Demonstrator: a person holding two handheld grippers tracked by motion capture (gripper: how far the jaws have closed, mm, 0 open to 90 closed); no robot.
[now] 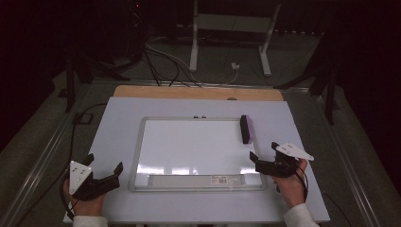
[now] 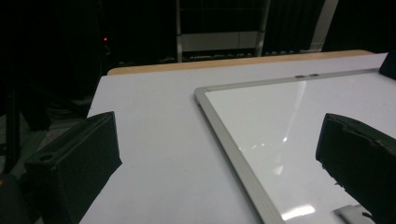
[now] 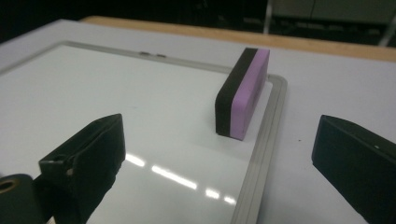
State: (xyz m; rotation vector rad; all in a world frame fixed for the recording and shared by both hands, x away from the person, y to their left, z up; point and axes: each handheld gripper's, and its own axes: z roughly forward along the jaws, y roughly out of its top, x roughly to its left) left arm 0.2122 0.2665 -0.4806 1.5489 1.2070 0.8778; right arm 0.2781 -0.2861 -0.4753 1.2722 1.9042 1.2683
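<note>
Your right gripper [image 1: 263, 152] stood with its jaws spread wide and nothing between them, at the near right corner of the whiteboard [image 1: 189, 146], while your left gripper [image 1: 105, 166] rested with jaws equally apart just off the board's near left corner. Beyond the right gripper, the eraser [image 1: 247, 128] stood on its long edge on the board's far right, touching its silver frame, black felt leftward and purple body rightward.

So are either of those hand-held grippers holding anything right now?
No. Both the left hand-held gripper and the right hand-held gripper are open and empty; the eraser stands alone on the whiteboard.
</note>
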